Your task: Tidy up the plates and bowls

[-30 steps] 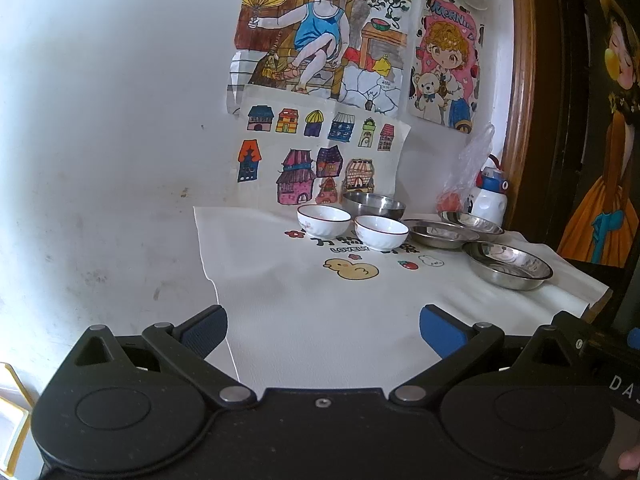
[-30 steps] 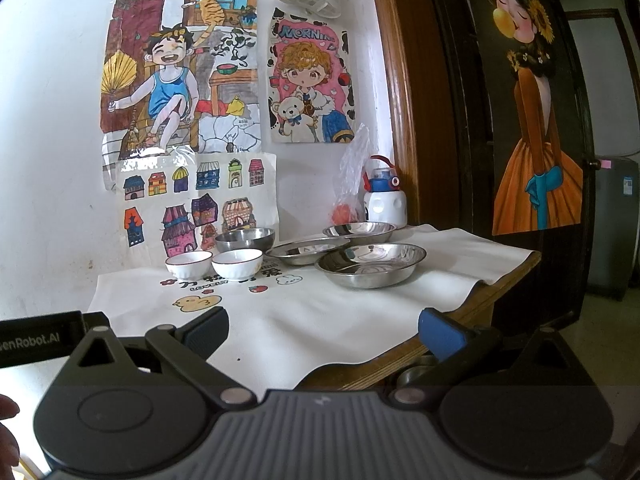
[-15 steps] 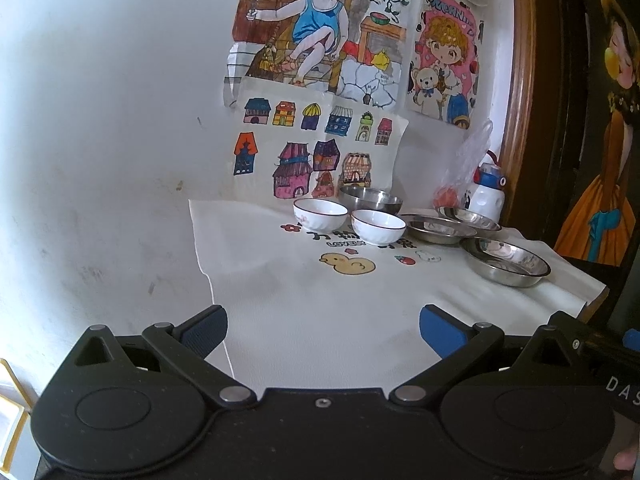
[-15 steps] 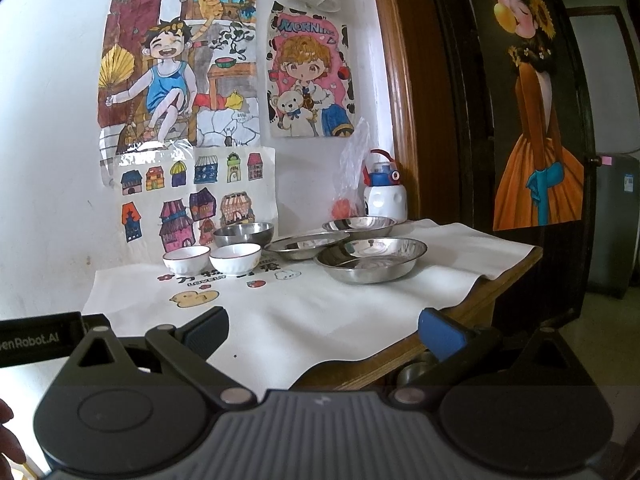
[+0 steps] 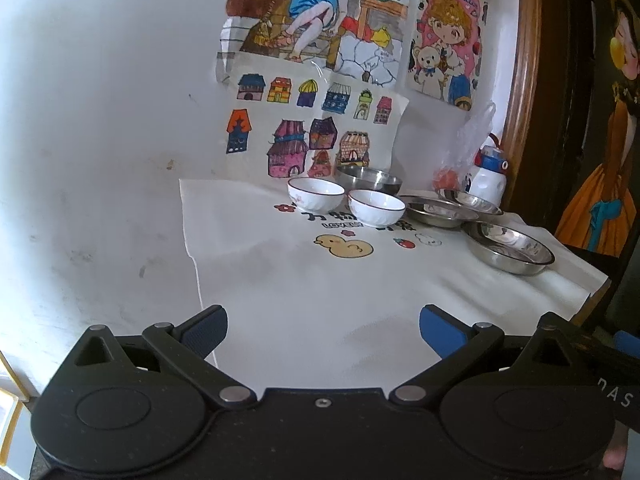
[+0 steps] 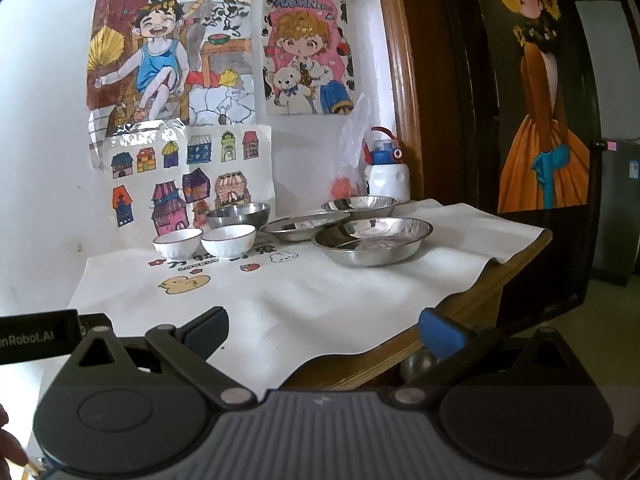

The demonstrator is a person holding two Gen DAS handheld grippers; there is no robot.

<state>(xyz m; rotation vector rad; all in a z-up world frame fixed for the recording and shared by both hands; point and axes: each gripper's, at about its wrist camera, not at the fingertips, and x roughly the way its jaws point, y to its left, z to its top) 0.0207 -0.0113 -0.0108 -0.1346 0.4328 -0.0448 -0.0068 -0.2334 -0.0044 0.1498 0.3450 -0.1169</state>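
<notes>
Nearest, bottom of each frame: left gripper (image 5: 323, 326) and right gripper (image 6: 324, 328), fingers (image 5: 205, 328) spread wide and empty, nothing between the blue pads. Both held low at the near edge of the surface (image 6: 460, 308), well apart from the dishes; probably an approach stance, open in readiness for a rim.

Beyond, mid-frame: white cloth (image 5: 304, 280) printed with a yellow duck (image 5: 345, 245), bare in front, all dishes gathered toward the far side.

Farther, centre of frame: two white ceramic bowls (image 5: 316, 194) side by side, close to each other, red-rimmed, upright. Matching in shape, so likely meant to nest one in the other. Just behind them, against the wall, a deeper steel bowl (image 5: 369, 181).

Right of centre: three shallow steel plates, the largest (image 6: 374, 240) nearest the right gripper, a flatter one (image 6: 306, 225) behind and left of it, a third (image 6: 362, 203) at the back. Rims overlapping in view; touching or merely close, cannot tell. Still spread out rather than stacked, so the sorting looks barely started.

Farthest, right of centre: white bottle with a red-and-blue cap (image 6: 388, 174) and a clear plastic bag (image 6: 352, 152) beside the door frame. Above, children's drawings (image 6: 172, 52) taped to the wall.
</notes>
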